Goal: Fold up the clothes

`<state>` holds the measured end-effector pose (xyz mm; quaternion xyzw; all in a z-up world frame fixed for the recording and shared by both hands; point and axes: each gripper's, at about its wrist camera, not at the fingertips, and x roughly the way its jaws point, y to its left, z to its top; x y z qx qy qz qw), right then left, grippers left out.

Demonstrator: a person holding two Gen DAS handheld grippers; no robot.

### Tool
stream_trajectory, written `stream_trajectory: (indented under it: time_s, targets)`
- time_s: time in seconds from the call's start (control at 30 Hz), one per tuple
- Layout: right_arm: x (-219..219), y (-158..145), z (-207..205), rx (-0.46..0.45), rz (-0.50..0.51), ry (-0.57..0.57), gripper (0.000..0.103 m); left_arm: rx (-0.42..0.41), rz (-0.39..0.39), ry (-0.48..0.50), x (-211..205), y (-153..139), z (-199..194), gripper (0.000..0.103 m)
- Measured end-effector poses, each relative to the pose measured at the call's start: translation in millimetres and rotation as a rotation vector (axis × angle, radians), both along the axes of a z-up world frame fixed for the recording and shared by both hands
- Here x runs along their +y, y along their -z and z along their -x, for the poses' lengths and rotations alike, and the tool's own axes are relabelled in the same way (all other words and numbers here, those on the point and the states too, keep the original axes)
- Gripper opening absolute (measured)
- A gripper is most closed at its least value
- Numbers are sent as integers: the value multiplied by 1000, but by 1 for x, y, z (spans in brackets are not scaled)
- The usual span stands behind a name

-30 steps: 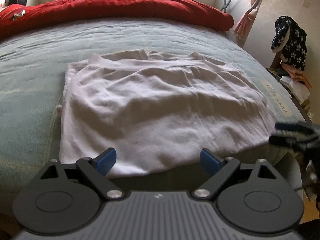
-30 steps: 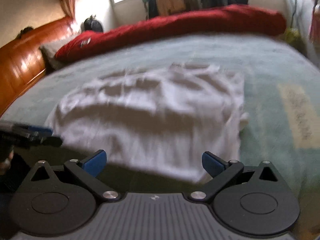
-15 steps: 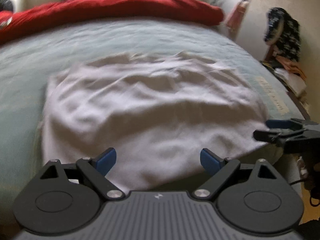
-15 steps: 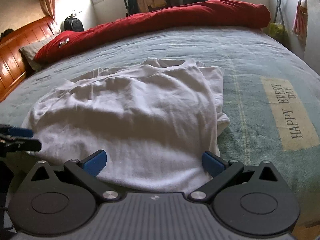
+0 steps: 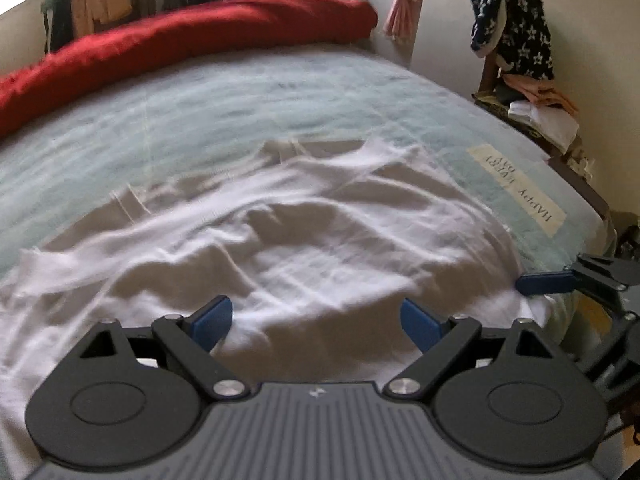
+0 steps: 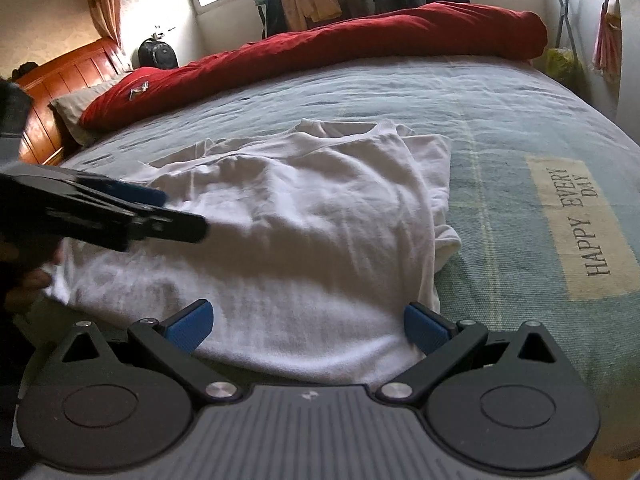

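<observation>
Left claw (image 5: 316,322), jaws wide and empty, has swung over the white T-shirt (image 5: 280,240); right claw (image 6: 308,324) open at its hem: grasp imminent.

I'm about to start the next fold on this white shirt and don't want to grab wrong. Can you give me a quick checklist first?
1. Left gripper open, nothing between its pads: ok.
2. Right gripper open and empty: ok.
3. White shirt lying on the bedspread, near hem in front of both grippers: ok.
4. Shirt smooth: not ok, wrinkled, right sleeve bunched.
5. Grippers apart from each other: ok.
6. Pads touching the cloth: cannot tell.
</observation>
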<state>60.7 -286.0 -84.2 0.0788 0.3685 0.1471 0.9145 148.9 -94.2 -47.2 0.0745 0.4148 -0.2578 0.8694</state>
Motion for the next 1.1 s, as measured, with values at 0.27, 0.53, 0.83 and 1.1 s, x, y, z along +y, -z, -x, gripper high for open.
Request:
stream_trajectory:
  time_s: [0.27, 0.53, 0.83, 1.1]
  targets:
    - [-1, 2, 3, -20, -1, -17, 103, -31, -17, 71, -14, -17, -1, 94]
    - [7, 4, 6, -42, 67, -45, 103, 53, 53, 52, -27, 4, -36, 96]
    - [7, 5, 7, -39, 73, -47, 103, -10, 105, 87, -42, -24, -38, 96]
    - [7, 4, 7, -36, 75, -44, 103, 75, 84, 65, -61, 5, -65, 97]
